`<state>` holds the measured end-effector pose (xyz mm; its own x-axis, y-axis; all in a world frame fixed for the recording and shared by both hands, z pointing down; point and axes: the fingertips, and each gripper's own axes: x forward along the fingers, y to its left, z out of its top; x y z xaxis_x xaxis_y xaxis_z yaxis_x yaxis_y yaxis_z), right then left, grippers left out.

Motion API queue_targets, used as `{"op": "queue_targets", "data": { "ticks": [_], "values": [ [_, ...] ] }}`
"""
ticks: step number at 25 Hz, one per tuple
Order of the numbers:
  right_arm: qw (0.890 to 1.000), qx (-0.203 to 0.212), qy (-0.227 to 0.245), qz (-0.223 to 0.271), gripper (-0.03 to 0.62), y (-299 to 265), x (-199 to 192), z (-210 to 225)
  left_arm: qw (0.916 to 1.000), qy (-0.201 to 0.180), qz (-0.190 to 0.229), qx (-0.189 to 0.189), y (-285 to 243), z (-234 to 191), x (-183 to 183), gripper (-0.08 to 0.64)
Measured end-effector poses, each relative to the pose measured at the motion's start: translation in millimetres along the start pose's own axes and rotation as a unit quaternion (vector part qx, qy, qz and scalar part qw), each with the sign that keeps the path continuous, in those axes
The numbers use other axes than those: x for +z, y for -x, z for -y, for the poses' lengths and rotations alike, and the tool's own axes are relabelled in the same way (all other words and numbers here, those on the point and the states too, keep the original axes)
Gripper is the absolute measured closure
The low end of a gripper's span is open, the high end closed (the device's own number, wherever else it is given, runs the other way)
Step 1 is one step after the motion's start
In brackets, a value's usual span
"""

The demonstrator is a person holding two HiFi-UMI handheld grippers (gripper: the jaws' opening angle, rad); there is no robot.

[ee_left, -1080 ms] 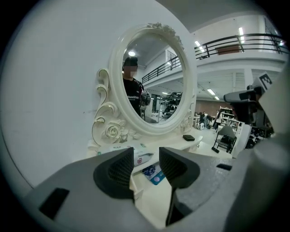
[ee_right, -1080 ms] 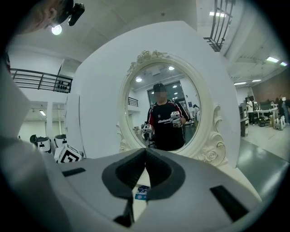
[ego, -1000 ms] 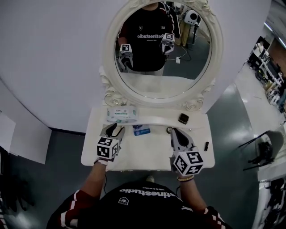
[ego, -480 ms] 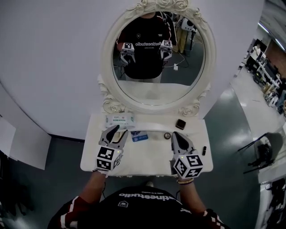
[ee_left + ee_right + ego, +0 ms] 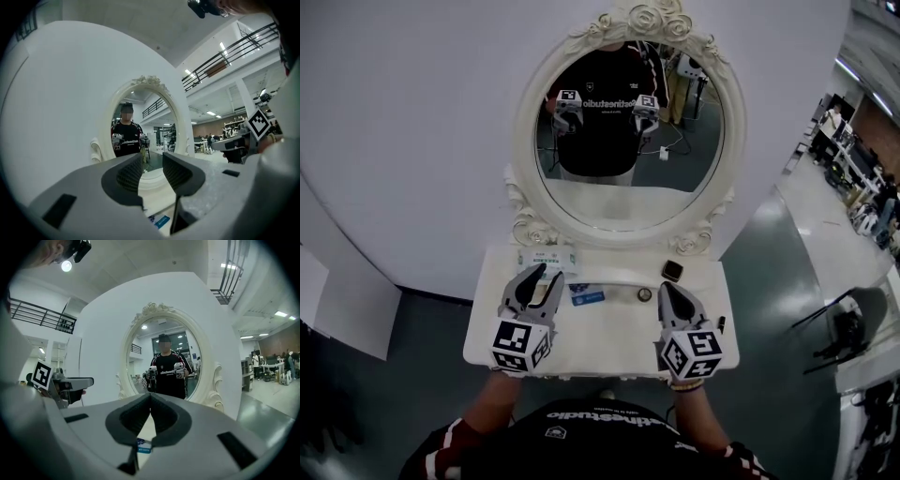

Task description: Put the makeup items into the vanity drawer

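Blue makeup packet (image 5: 587,296) lies flat, long axis left-right across vanity top (image 5: 600,328).

Packet (image 5: 548,260) left, compact (image 5: 672,271) right, before mirror (image 5: 628,202)

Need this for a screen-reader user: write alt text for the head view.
A person holds a left gripper, jaws apart and closing on nothing, and a shut, empty right gripper over a white vanity top before an oval mirror. On the top lie a white packet, a blue item, a round item, a dark square case and a dark tube.
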<state>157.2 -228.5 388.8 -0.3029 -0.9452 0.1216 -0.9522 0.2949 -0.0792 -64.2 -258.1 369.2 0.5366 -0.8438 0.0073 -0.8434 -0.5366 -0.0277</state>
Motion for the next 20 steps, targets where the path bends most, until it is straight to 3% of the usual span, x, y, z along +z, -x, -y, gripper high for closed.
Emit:
{"op": "queue_targets", "data": {
  "ticks": [11, 20],
  "values": [
    [1.0, -0.001, 0.008, 0.009, 0.6, 1, 8, -2, 0.9992, 0.001, 0.027, 0.029, 10, -6, 17, 0.536],
    [1.0, -0.005, 0.011, 0.012, 0.6, -2, 10, 0, 0.9987, 0.007, 0.027, 0.042, 11, -11, 18, 0.554]
  ]
}}
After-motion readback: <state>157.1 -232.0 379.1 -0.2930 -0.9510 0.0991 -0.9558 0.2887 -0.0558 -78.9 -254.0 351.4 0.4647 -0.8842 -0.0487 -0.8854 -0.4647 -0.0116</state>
